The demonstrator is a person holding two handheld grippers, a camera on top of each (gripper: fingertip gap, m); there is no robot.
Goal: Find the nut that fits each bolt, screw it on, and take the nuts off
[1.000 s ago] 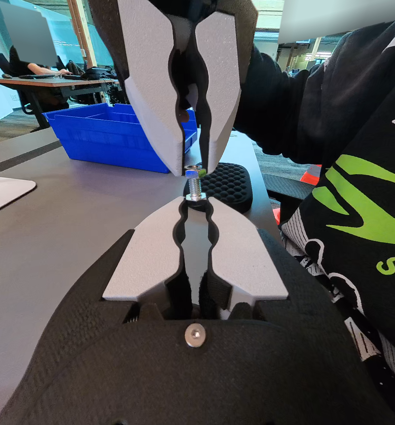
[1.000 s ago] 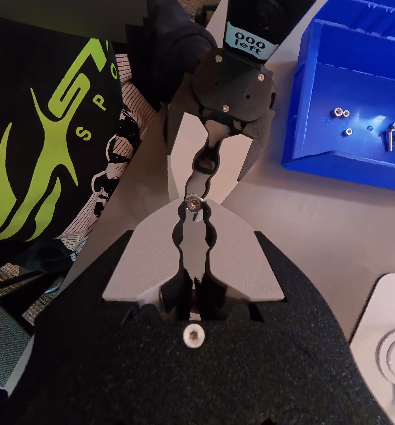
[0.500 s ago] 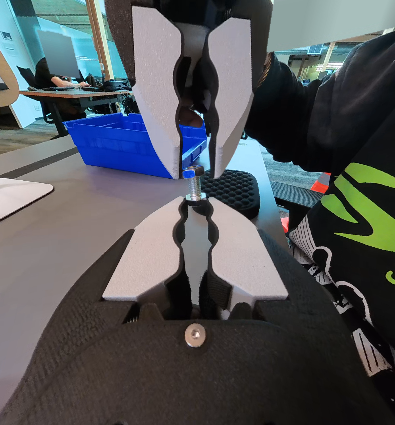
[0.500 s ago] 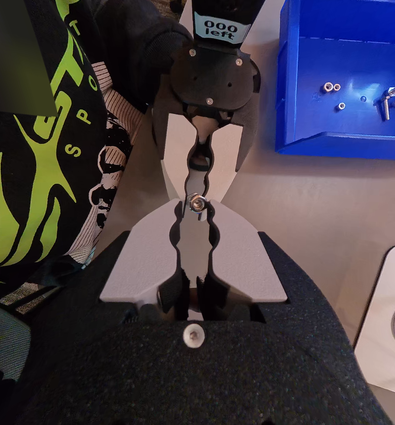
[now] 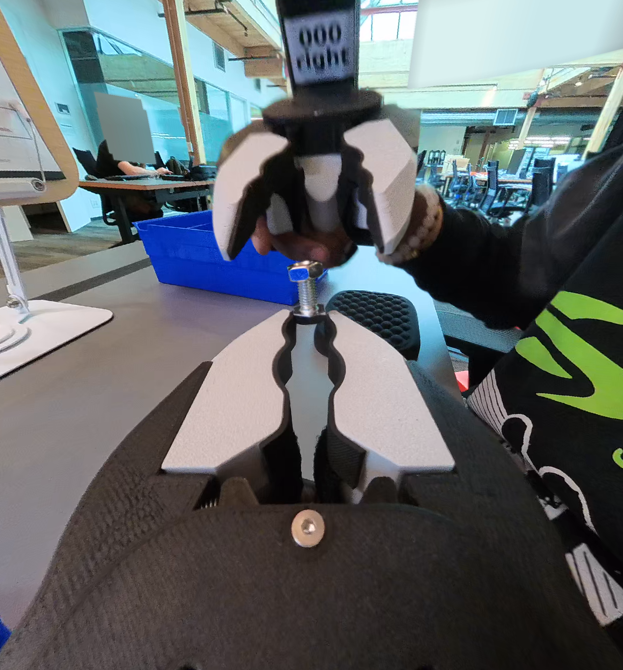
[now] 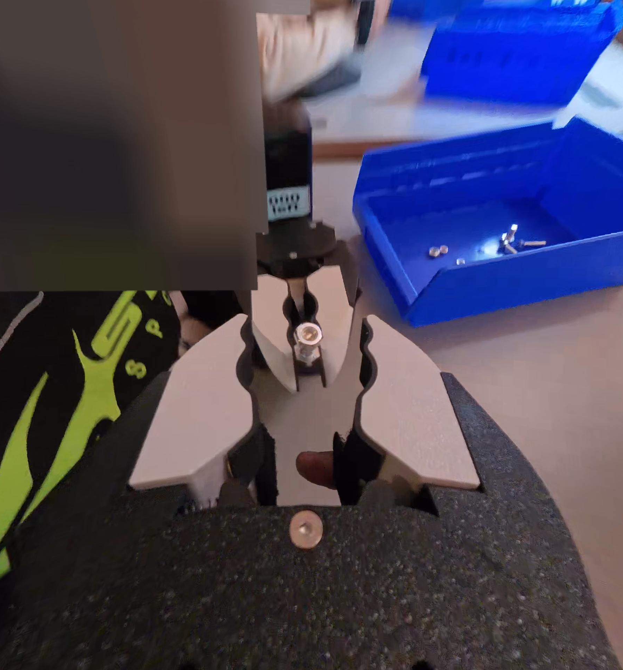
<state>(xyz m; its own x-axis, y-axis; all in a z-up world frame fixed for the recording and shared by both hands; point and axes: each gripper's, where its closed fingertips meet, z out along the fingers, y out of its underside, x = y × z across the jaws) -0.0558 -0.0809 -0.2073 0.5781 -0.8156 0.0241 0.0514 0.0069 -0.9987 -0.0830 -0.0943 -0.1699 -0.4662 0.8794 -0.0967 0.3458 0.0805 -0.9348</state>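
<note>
A silver bolt point(image 5: 305, 290) stands upright with its head point(image 6: 308, 335) on top and a hex nut point(image 5: 308, 311) low on its thread. My left gripper point(image 5: 308, 319) is shut on the nut and holds the bolt above the grey table point(image 5: 85, 398). It also shows in the right wrist view point(image 6: 310, 384). My right gripper point(image 6: 307, 319) is open and empty, its jaws spread wide on either side of the bolt head without touching it. In the left wrist view it point(image 5: 306, 252) hangs blurred just above the bolt head.
A blue bin point(image 6: 484, 297) at the right holds loose nuts point(image 6: 436, 251) and bolts point(image 6: 513, 239); a second blue bin point(image 6: 502, 65) stands behind it. A white stand base point(image 5: 30, 337) lies at the left. A black honeycomb pad point(image 5: 378, 315) and the person's torso point(image 5: 574, 362) are close at the right.
My right gripper was shut on the bolt head; it has opened, let go and pulled back and up. My left gripper still holds the nut and bolt.
</note>
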